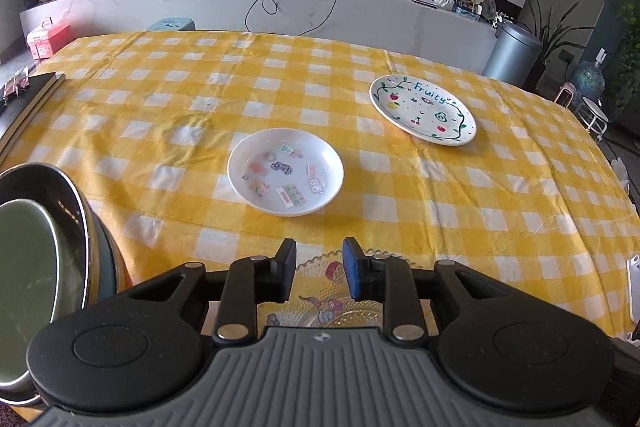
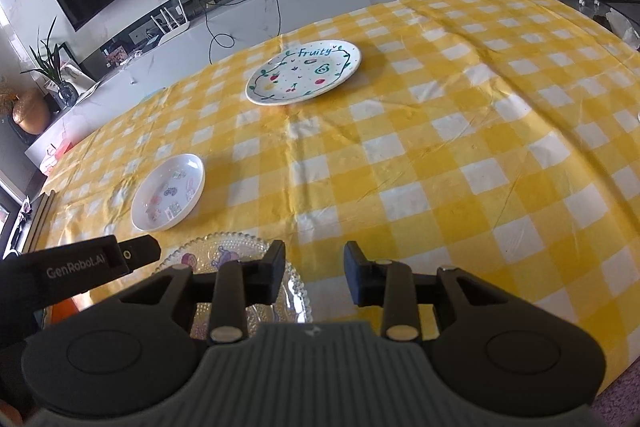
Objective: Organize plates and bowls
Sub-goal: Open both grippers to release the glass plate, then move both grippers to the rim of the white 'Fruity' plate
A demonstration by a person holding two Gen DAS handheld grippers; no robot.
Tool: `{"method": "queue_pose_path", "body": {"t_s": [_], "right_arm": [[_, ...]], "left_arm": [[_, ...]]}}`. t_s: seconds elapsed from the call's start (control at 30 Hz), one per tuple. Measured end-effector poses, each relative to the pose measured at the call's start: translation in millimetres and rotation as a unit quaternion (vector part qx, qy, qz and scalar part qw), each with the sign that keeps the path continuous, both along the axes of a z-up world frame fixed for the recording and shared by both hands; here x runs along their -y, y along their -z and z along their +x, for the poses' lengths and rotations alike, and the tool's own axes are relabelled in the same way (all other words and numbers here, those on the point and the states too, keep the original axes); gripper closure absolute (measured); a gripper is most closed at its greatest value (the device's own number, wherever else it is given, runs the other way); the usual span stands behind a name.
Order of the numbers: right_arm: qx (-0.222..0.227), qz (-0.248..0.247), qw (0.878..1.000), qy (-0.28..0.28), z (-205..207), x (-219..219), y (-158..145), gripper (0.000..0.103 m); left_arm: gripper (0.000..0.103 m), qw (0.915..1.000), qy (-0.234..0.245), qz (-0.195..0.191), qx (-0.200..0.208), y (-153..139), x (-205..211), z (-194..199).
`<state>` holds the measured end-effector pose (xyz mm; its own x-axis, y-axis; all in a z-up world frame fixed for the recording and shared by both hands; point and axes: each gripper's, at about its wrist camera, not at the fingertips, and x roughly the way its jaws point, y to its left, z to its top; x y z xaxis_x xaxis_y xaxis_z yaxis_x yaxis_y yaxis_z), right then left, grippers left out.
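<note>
Both claws open, hold nothing: left gripper, right gripper. Glass plate sits right under them. Next maybe white plate, mid-table: slide finger under rim, pinch softly, lift flat.

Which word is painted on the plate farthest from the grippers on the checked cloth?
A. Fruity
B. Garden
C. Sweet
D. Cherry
A: the far plate carries blue lettering reading "Fruity" near its rim, above small painted fruits, and the same word shows on it from the right wrist view.
</note>
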<state>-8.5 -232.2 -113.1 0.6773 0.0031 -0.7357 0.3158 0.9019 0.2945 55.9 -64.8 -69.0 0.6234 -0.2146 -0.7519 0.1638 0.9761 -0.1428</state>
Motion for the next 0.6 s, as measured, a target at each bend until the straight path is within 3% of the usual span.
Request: {"method": "queue_pose_path", "body": {"t_s": [0.6], "right_arm": [[0.023, -0.027, 0.999, -0.006, 58.4, 26.3, -6.0, 0.071]], "left_arm": [[0.070, 0.9989, 0.008, -0.044, 0.014, -3.8, 24.2, 61.6]]}}
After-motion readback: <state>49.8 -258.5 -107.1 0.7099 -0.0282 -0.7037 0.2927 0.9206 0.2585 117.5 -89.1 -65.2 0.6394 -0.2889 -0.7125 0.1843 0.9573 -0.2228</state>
